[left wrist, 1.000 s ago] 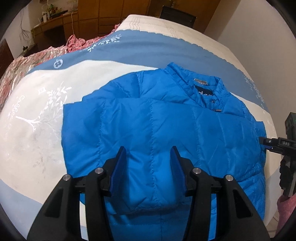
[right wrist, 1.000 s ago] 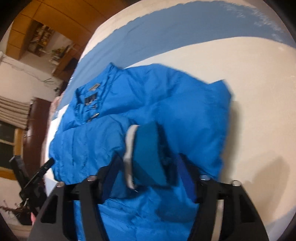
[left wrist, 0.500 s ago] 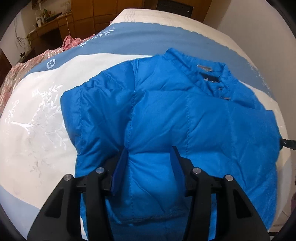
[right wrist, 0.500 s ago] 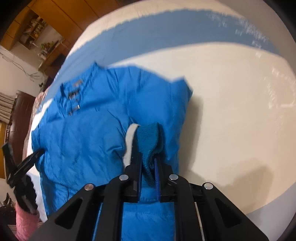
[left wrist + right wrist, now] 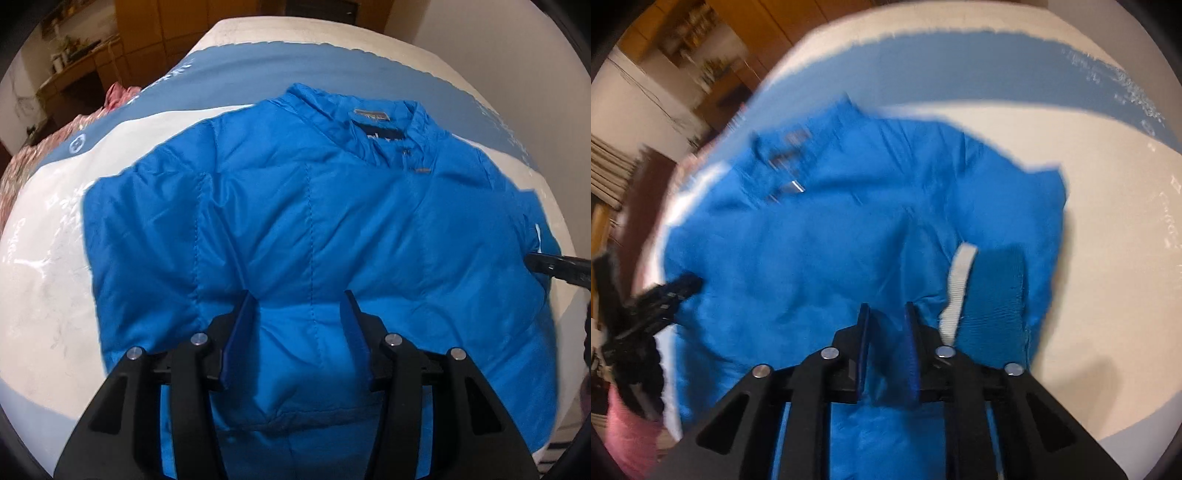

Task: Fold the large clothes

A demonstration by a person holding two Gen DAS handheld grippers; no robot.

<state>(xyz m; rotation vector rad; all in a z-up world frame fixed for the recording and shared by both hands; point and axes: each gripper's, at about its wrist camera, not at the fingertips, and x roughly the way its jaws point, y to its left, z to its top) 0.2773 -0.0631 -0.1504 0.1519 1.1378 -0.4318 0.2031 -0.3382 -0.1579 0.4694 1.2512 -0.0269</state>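
A bright blue puffer jacket lies front up on the bed, collar at the far side. My left gripper is open and rests over the jacket's lower middle, with fabric bulging between the jaws. My right gripper has narrow jaws closed on a fold of the jacket near its right side. The ribbed cuff with a white band lies just right of it. Each gripper's tip shows at the edge of the other view.
The bed has a white and blue cover. Pink patterned fabric lies at its far left. Wooden cabinets stand behind the bed. A wall runs along the right side.
My right gripper shut on the cuff, then shifted left and now pinches jacket fabric beside it. My left gripper moved further over the jacket, and the folded sleeve there has spread.
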